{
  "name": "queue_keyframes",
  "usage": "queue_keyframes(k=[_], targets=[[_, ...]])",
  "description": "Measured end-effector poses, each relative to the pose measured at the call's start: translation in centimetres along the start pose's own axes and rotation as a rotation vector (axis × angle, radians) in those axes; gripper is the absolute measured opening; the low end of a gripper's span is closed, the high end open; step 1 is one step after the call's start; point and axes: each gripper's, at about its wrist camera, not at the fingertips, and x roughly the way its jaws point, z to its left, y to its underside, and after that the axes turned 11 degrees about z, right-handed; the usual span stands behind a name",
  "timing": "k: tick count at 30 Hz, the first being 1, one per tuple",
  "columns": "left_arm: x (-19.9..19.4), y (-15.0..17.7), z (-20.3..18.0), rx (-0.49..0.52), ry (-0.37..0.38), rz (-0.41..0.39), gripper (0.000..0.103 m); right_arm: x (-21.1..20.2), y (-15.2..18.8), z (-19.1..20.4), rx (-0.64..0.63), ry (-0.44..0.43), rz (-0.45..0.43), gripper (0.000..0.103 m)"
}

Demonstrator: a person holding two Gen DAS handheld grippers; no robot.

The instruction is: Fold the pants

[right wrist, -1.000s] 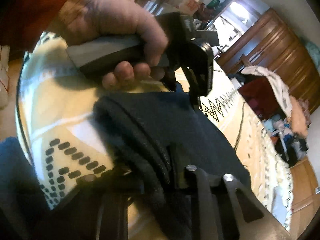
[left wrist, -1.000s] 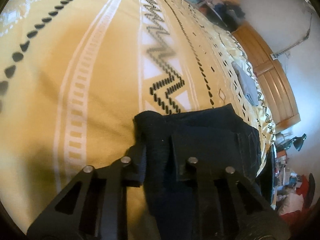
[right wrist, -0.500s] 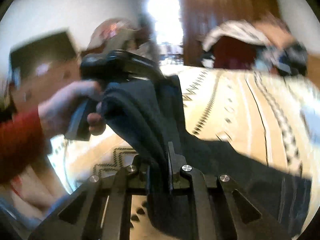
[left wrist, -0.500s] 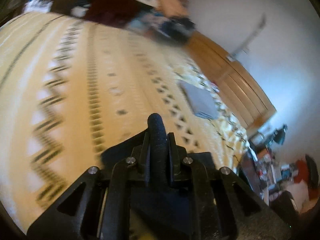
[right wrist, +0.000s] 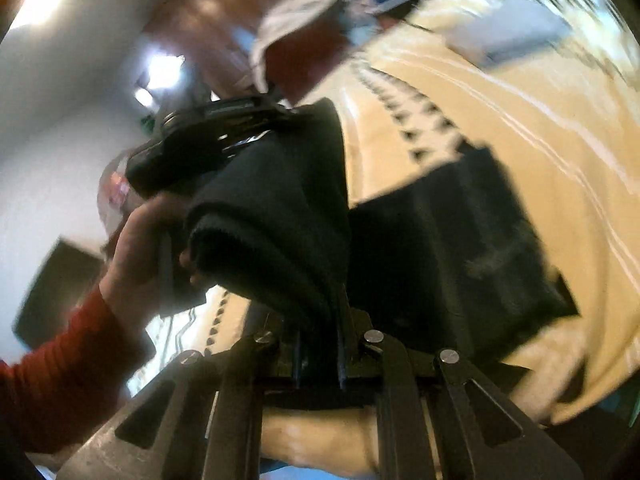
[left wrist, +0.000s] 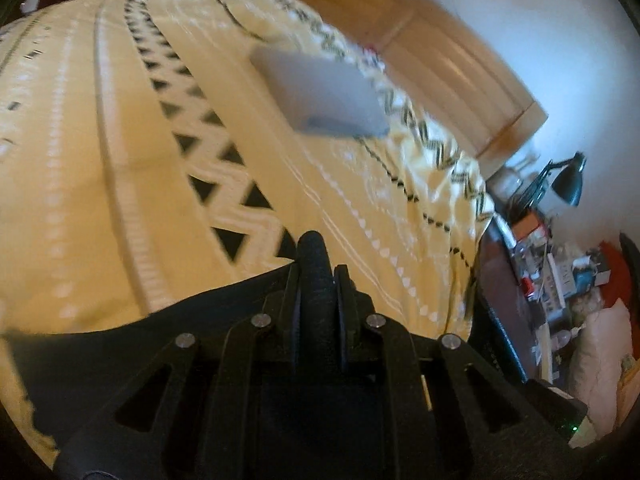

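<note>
The dark navy pants hang between my two grippers above a yellow patterned bedspread. My left gripper is shut on a thick fold of the pants, and more dark cloth spreads below it. My right gripper is shut on another bunched edge of the pants. In the right wrist view the left gripper and the hand in a red sleeve hold the cloth up at the left, while the lower part of the pants lies on the bed.
A folded grey garment lies on the bed further back. A wooden headboard borders the bed. A cluttered desk with a black lamp stands at the right. A dark wooden wardrobe is behind.
Both grippers have lifted the pants off the bed and swung them, so the views turned toward the headboard and the room. The cloth now hangs raised between them.
</note>
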Motion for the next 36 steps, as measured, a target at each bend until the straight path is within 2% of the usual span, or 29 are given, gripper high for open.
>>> queue_keyframes(k=[3, 10, 11, 15, 17, 20, 22, 23, 24, 26, 28, 30, 33, 36], targets=[[1.9, -0.2, -1.3, 0.007, -0.007, 0.030, 0.015, -0.6, 0.3, -2.8, 0.061, -0.046, 0.016, 0.014], [5.3, -0.4, -2.3, 0.000, -0.039, 0.070, 0.019, -1.7, 0.9, -5.5, 0.122, -0.121, 0.034, 0.017], [6.3, -0.2, -2.4, 0.006, -0.058, 0.084, 0.024, -1.9, 1.0, -5.7, 0.129, -0.105, 0.032, 0.022], [8.5, 0.2, -3.2, 0.039, -0.142, 0.091, 0.038, -4.3, 1.4, -6.2, 0.153, -0.057, 0.007, 0.028], [8.7, 0.3, -3.7, 0.059, -0.162, 0.082, 0.052, -5.4, 1.3, -5.6, 0.138, -0.031, -0.008, 0.033], [8.4, 0.5, -4.3, 0.084, -0.180, 0.077, 0.061, -6.7, 0.6, -4.7, 0.088, 0.010, -0.026, 0.035], [8.0, 0.4, -4.4, 0.069, -0.173, 0.070, 0.062, -6.9, 0.3, -4.5, 0.070, 0.034, -0.033, 0.034], [7.4, 0.3, -4.5, 0.060, -0.166, 0.057, 0.062, -6.8, 0.1, -4.3, 0.062, 0.064, -0.024, 0.026], [6.0, 0.4, -4.5, 0.053, -0.152, 0.031, 0.062, -6.7, 0.0, -4.3, 0.055, 0.099, -0.017, 0.023], [4.0, 0.6, -4.5, 0.050, -0.147, -0.014, 0.062, -5.8, -0.2, -5.5, 0.079, 0.145, -0.009, 0.020], [0.2, 1.6, -3.5, 0.031, -0.150, -0.082, 0.064, -5.0, 0.3, -7.4, 0.144, 0.163, 0.026, 0.019], [-3.3, 3.0, -1.7, -0.013, -0.172, -0.132, 0.065, -4.3, 1.1, -8.1, 0.171, 0.174, 0.083, 0.019], [-7.9, 6.0, 1.4, -0.075, -0.226, -0.183, 0.065, -4.5, 1.0, -7.1, 0.117, 0.213, 0.100, 0.020], [-11.0, 9.6, 4.0, -0.127, -0.282, -0.191, 0.065, -5.7, 0.1, -5.2, 0.033, 0.265, 0.115, 0.030]])
